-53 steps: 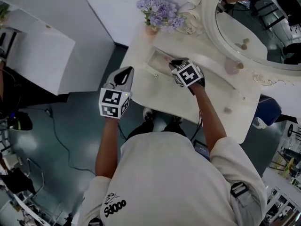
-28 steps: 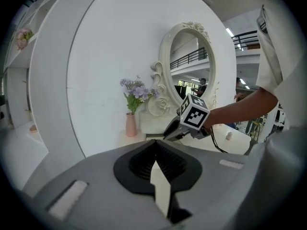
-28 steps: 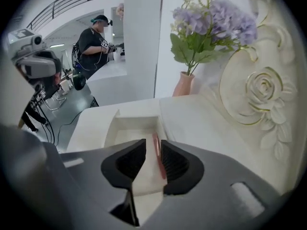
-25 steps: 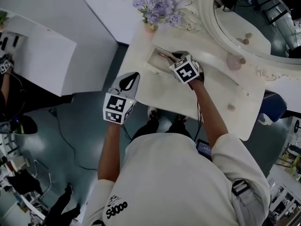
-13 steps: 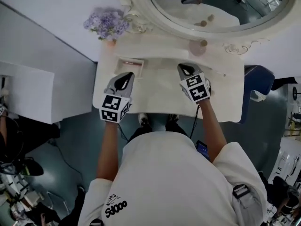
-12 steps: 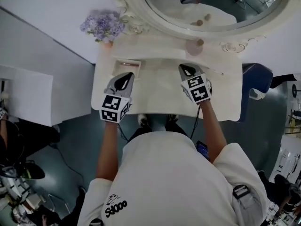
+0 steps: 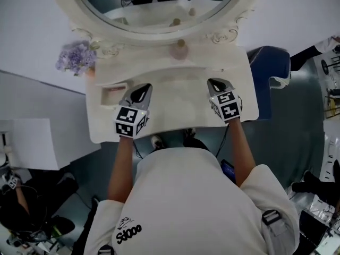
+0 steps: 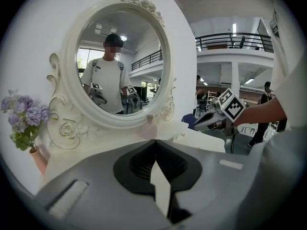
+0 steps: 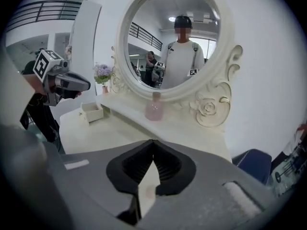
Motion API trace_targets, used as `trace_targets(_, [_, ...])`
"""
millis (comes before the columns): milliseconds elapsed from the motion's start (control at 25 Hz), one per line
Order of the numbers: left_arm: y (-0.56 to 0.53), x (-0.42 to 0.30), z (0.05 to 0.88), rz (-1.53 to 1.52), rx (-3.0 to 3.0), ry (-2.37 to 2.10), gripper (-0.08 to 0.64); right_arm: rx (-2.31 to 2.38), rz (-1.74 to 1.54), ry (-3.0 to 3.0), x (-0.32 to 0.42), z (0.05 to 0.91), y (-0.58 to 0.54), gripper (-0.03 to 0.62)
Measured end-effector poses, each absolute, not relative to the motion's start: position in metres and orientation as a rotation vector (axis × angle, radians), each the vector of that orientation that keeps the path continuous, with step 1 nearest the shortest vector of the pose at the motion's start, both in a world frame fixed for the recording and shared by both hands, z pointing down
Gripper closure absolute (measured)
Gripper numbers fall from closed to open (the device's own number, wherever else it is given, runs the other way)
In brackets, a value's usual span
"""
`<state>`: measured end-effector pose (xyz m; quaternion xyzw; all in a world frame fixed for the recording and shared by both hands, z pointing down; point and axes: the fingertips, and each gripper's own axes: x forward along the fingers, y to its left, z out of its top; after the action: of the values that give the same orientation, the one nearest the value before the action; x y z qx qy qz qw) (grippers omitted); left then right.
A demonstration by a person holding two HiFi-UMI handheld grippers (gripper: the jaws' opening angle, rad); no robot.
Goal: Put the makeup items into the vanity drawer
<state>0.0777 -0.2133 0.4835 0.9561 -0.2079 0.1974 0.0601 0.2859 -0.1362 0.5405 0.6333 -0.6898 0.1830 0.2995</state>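
A pot of purple flowers (image 7: 77, 57) stands at the counter's (image 7: 175, 116) back left corner, just beside the carved frame of the round mirror (image 7: 154, 7). In front of the flowers, at the counter's left end, the small drawer (image 7: 113, 91) is pulled out and open. Something pinkish lies inside it, too small to name.

The left tongs (image 7: 142, 88) hang above the counter just to the right of the drawer, nearer the front edge, with the nose pointing towards the mirror. In the left gripper view their jaws are pressed together with nothing between them.

A pink bottle (image 7: 179, 50) stands upright at the middle of the counter's back edge, at the foot of the mirror. It is well apart from both pairs of tongs and not in the drawer.

The right tongs (image 7: 215, 83) hang over the counter's right half, level with the left pair and also pointing towards the mirror. Their jaws are together too, and they carry nothing.

A blue chair (image 7: 269, 68) stands on the floor past the counter's right end. The mirror reflects the person in a white shirt holding both tongs.
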Motion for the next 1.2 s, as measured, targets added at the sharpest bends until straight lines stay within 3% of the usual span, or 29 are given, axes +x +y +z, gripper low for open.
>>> trace_targets(480, [-0.17, 0.155, 0.514, 0.75, 2.892, -0.441, 0.54, 1.534, 0.67, -1.821, 0.316, 0.619, -0.088, 0.443])
trace_targets(920, [-0.155, 0.167, 0.527, 0.826, 2.854, -0.47, 0.54, 1.423, 0.723, -1.86, 0.311, 0.667, -0.087, 0.445])
trace_targets(1200, [-0.156, 0.164, 0.522, 0.808, 2.851, -0.507, 0.54, 1.418, 0.705, -1.859, 0.31, 0.67, -0.094, 0.523])
